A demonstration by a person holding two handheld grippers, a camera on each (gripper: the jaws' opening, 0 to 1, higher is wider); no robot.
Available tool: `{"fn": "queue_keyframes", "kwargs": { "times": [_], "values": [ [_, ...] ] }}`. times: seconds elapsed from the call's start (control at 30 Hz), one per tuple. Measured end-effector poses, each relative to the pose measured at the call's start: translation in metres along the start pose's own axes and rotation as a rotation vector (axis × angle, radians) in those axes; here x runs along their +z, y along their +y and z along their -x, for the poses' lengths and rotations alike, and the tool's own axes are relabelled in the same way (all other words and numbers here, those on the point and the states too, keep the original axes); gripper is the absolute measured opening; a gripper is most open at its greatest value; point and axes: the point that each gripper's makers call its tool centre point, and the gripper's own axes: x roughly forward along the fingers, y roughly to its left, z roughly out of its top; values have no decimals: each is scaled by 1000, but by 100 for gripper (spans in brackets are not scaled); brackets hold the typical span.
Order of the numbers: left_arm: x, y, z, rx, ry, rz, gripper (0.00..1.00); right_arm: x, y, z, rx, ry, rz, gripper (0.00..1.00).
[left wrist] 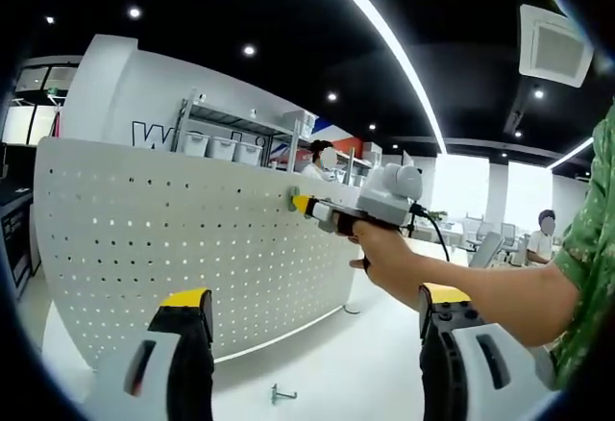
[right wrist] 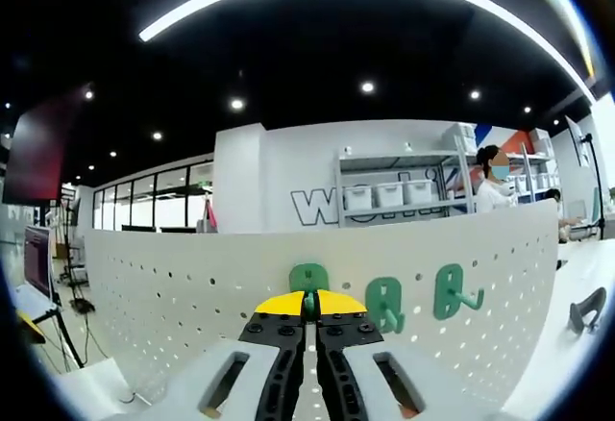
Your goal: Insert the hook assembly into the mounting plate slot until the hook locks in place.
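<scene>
Up against the white pegboard mounting plate (right wrist: 192,286), right hand-held gripper (right wrist: 309,308) clenched on a green hook (right wrist: 308,279) — yellow-tipped jaws pinched together at its stem, hook pressed to the perforated face. Two more green hooks (right wrist: 386,303) and (right wrist: 454,291) seated just beside it to the right. Left hand-held gripper (left wrist: 312,310) released, jaws wide apart, gripping nothing, held back from the plate. Small metal hook (left wrist: 282,394) lying on the white counter (left wrist: 336,363) below, between those jaws.
</scene>
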Motion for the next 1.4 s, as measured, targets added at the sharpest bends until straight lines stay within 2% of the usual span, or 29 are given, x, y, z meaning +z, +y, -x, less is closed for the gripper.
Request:
{"fn": "queue_keyframes", "kwargs": {
  "times": [0.37,1.0,1.4],
  "values": [
    [-1,0,0,-4,2,3,90,0,1,0,2,-18,7,0],
    [-5,1,0,-5,18,5,89,-3,-1,1,13,-107,-44,0],
    [-6,5,1,-3,20,9,89,-2,1,0,9,-114,-36,0]
  ]
}}
